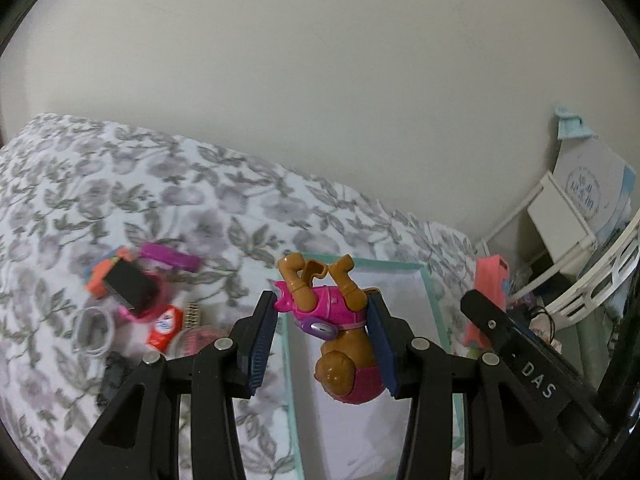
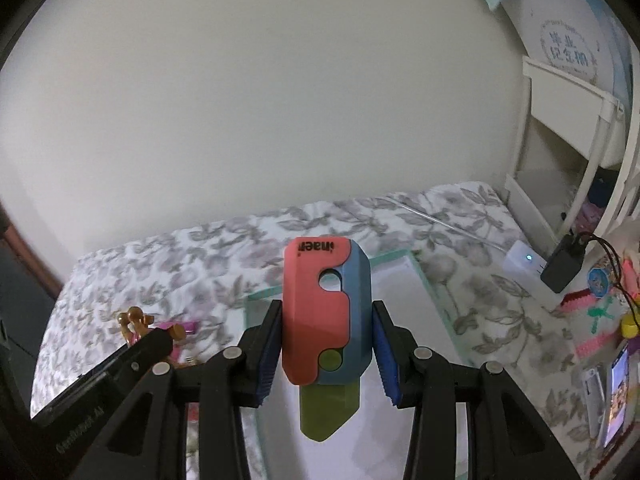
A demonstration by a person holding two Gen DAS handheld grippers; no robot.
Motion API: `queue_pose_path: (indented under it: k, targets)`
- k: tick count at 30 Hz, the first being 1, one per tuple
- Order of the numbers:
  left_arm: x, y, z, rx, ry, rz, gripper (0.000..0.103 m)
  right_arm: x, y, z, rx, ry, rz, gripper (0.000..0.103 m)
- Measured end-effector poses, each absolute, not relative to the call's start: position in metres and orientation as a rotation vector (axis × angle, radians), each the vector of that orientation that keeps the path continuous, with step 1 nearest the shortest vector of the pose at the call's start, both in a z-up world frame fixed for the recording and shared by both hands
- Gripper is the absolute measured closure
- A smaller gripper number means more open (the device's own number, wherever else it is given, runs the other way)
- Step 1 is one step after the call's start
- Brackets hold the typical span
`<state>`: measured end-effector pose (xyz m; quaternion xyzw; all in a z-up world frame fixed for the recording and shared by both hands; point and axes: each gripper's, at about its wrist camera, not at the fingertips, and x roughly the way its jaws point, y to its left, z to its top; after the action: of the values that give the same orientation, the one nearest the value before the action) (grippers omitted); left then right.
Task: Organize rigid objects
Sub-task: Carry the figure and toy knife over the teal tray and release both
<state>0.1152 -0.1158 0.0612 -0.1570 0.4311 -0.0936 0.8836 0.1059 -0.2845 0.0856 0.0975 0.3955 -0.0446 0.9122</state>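
Pink and brown plastic fills the left gripper (image 1: 322, 336): it is squeezing a toy dog (image 1: 332, 332) by its middle. The dog hangs upside down, legs up and head down toward the camera. The right gripper (image 2: 326, 344) is clamped on a red and blue toy knife (image 2: 326, 320), held at its sides, with the green blade pointing back toward the camera and the red end pointing away.

Both toys are up in the air above the flowery bed cover (image 1: 120, 200). A white tray with a green rim (image 2: 434, 292) lies right under and ahead of both grippers, so both hands seem about equally near it. I think the toys need to go down into it. More small things (image 1: 136, 300) lie in a pile off to the left, on the cover.
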Motion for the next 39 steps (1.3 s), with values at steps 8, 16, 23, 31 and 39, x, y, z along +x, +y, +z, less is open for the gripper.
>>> queue_pose_path:
  k: [8,16,23,31,39]
  targets:
    - [0.151,-0.157,0.015,-0.231,0.993,-0.200,0.056,0.141,-0.306,0.030,0.184,0.902,-0.130,0.058]
    - [0.159,-0.169,-0.029,-0.203,1.080,-0.205,0.056,0.153,-0.325,-0.015,0.172,0.997,-0.165,0.058]
    - [0.153,-0.180,-0.050,-0.156,1.113,-0.225,0.056,0.152,-0.333,-0.037,0.183,1.059,-0.173,0.058]
    - [0.149,-0.185,-0.063,-0.137,1.130,-0.233,0.057,0.151,-0.334,-0.058,0.189,1.119,-0.175,0.058]
    - [0.149,-0.185,-0.063,-0.140,1.148,-0.242,0.057,0.150,-0.335,-0.066,0.179,1.143,-0.168,0.057]
